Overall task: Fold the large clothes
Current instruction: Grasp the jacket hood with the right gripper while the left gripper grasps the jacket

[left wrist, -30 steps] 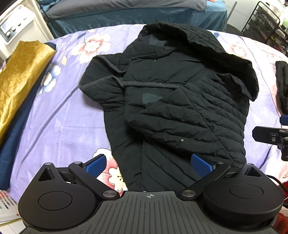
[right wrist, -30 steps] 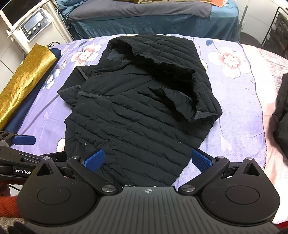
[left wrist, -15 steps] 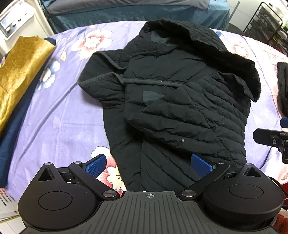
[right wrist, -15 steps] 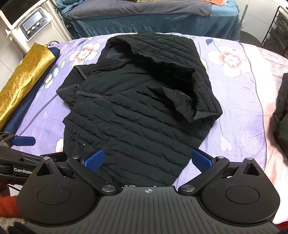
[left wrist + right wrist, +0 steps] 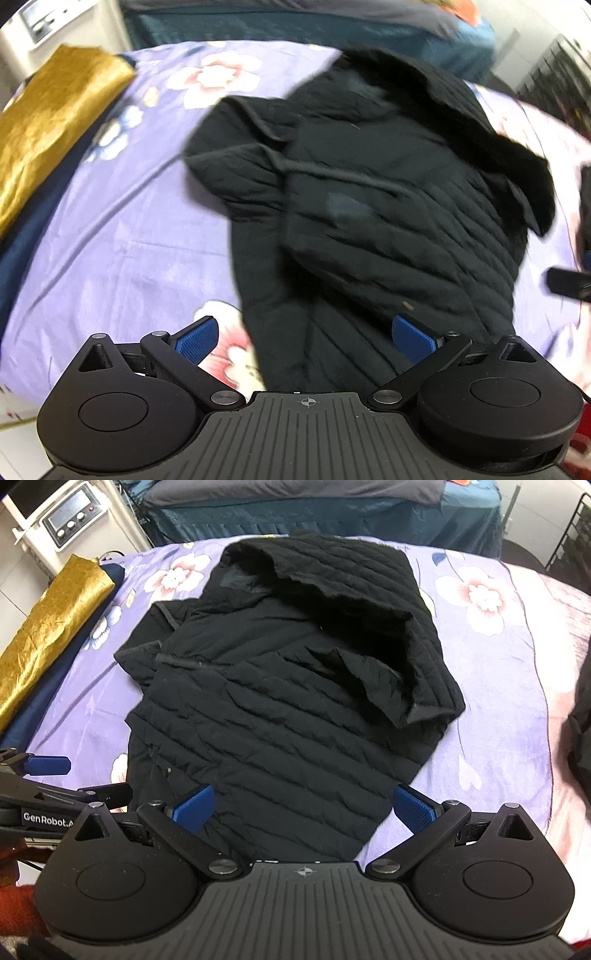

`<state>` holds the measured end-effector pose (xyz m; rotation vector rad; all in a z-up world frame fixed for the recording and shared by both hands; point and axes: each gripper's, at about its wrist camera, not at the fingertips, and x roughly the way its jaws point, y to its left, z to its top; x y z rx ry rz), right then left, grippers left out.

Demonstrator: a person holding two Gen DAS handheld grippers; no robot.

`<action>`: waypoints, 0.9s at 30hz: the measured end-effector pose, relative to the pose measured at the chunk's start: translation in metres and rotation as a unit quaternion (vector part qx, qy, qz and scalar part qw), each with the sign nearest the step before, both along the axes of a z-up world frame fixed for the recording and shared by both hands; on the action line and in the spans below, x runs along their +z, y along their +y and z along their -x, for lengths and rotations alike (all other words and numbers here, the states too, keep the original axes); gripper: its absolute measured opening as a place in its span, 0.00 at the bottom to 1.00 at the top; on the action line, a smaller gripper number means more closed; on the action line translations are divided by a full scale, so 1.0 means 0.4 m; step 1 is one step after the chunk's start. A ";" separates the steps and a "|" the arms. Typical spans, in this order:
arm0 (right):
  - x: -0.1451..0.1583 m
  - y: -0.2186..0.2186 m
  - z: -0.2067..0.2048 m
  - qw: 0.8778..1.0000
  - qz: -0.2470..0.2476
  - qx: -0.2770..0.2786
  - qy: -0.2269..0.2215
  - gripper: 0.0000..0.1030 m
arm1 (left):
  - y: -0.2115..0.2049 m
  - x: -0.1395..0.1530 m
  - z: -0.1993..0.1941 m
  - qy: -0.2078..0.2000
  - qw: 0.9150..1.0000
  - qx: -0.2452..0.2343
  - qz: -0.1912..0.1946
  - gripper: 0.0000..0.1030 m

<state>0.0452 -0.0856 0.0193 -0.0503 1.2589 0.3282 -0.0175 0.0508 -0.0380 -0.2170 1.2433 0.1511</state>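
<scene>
A black quilted hooded jacket [image 5: 369, 221] lies partly folded on a purple floral bedsheet [image 5: 110, 240], hood at the far end. It also shows in the right wrist view [image 5: 288, 709]. My left gripper [image 5: 303, 338] is open and empty over the jacket's near left hem. My right gripper [image 5: 303, 808] is open and empty over the near hem. The left gripper's fingers [image 5: 48, 766] show at the left edge of the right wrist view. The left wrist view is blurred.
A gold cloth [image 5: 48, 627] on dark blue fabric lies along the left side of the bed. A white machine [image 5: 70, 520] stands at the back left. Another bed [image 5: 295, 506] is behind. A dark garment [image 5: 580, 720] lies at the right edge.
The left gripper has moved left and forward; its view is now motion-blurred. The right gripper has edged slightly toward the jacket. Both stay open; the jacket has not moved.
</scene>
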 end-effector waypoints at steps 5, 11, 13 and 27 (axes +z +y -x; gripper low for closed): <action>0.045 -0.025 -0.049 0.996 -0.035 0.014 -0.086 0.99 | 0.173 -0.021 0.011 -0.024 0.994 0.099 -0.027 1.00; 0.088 0.026 -0.228 0.982 -0.049 0.063 -0.170 0.99 | 0.299 -0.088 0.039 -0.030 0.986 0.162 0.031 1.00; 0.078 0.087 -0.302 0.979 -0.066 0.091 -0.170 0.99 | 0.300 -0.125 0.045 -0.032 0.984 0.165 0.062 1.00; -0.275 0.683 -0.344 0.881 0.099 0.416 -0.202 0.82 | 0.158 -0.300 -0.006 0.004 0.991 0.064 0.120 1.00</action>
